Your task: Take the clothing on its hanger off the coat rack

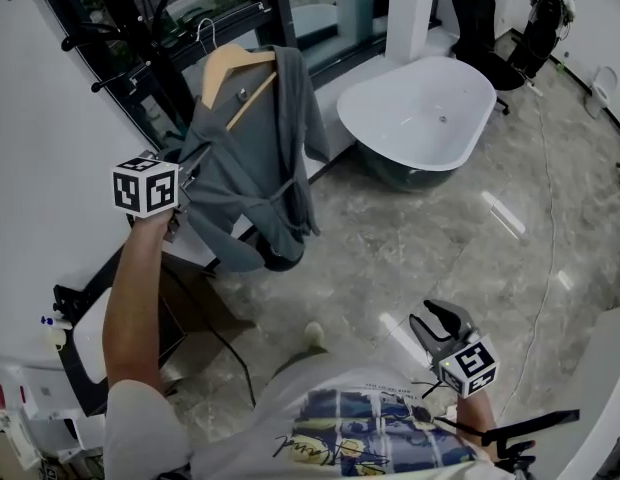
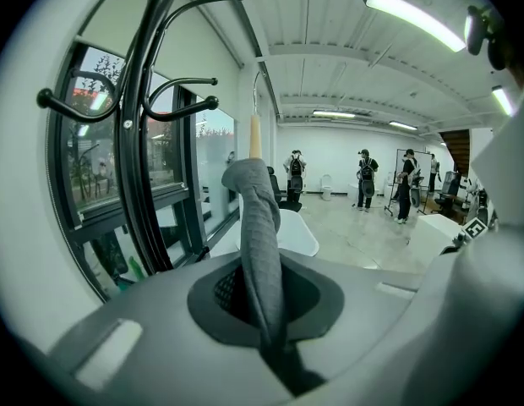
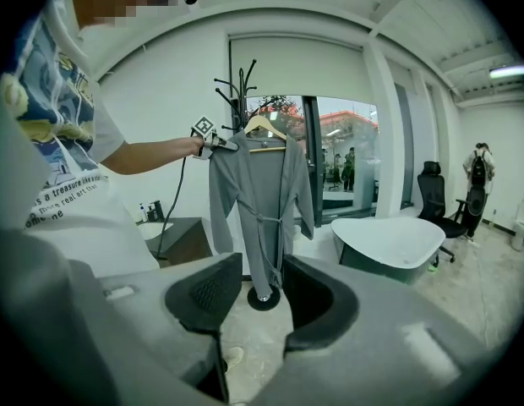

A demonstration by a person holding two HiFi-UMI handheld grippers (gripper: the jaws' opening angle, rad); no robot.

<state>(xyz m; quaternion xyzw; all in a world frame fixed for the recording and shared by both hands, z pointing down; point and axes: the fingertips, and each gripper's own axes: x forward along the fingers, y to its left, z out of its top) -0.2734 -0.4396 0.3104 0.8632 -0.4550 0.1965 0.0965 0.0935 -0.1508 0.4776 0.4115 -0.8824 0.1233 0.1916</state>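
A grey robe point(image 1: 255, 163) hangs on a wooden hanger point(image 1: 235, 68) beside the black coat rack point(image 1: 140, 28). My left gripper point(image 1: 178, 220) is shut on a fold of the robe's cloth point(image 2: 260, 252) at one shoulder, arm stretched out. In the left gripper view the hanger's wire hook point(image 2: 257, 83) stands apart from the coat rack's arms point(image 2: 173, 100). My right gripper point(image 1: 437, 323) is low at the right, far from the rack, open and holding nothing. From the right gripper point(image 3: 262, 294) view, the whole robe point(image 3: 262, 197) and the hanger point(image 3: 264, 128) show ahead.
A white bathtub point(image 1: 420, 118) stands to the right of the rack, by the window. A dark cabinet with a basin point(image 1: 90, 338) sits at the lower left. Black office chairs point(image 1: 485, 18) are at the far right. Several people point(image 2: 363, 172) stand across the room.
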